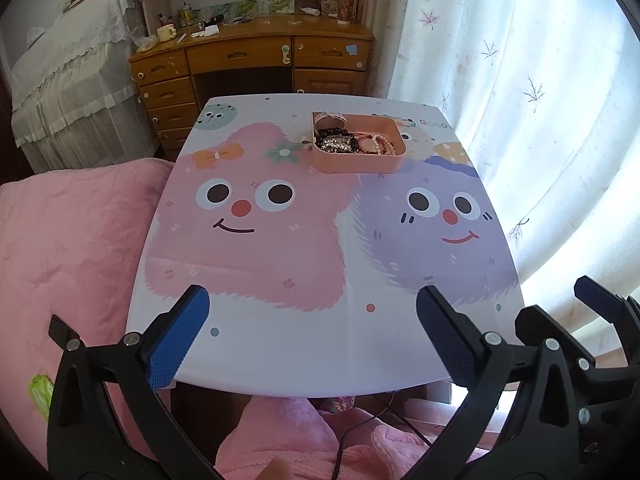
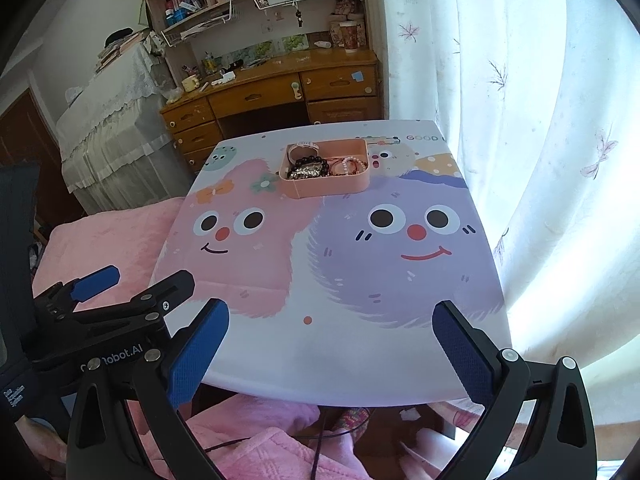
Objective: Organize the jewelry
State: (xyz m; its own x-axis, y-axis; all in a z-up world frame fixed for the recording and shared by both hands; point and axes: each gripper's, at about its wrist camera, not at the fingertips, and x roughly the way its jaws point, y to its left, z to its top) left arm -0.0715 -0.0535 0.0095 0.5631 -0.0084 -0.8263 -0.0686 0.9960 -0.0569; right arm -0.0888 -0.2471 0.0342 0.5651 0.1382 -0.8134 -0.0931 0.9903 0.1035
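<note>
Both grippers are being held low at the near edge of the table [image 1: 280, 344], jaws spread wide, nothing gripped: left gripper [image 1: 312, 332], right gripper [image 2: 332, 344]. The tray [image 1: 360, 160] is sitting at the far end of the table, w/ the jewelry [image 1: 352, 142] heaped inside: dark beads, pearl strand, red cords, a sparkly piece, a watch draped over the far-left rim. No loose pieces are being seen on the bare tabletop, so the scene is fitting either a sort yet to be made from the heap or pieces already gathered in; which one cannot be told. From the left gripper the tray is lying at approx 12–1 o'clock, well apart; from the right gripper [image 1: 600, 300] at approx 11–12 o'clock, also well apart. Tray's long axis is running 9-to-3, across both lines of approach. Neither gripper is being judged clearly nearer.
</note>
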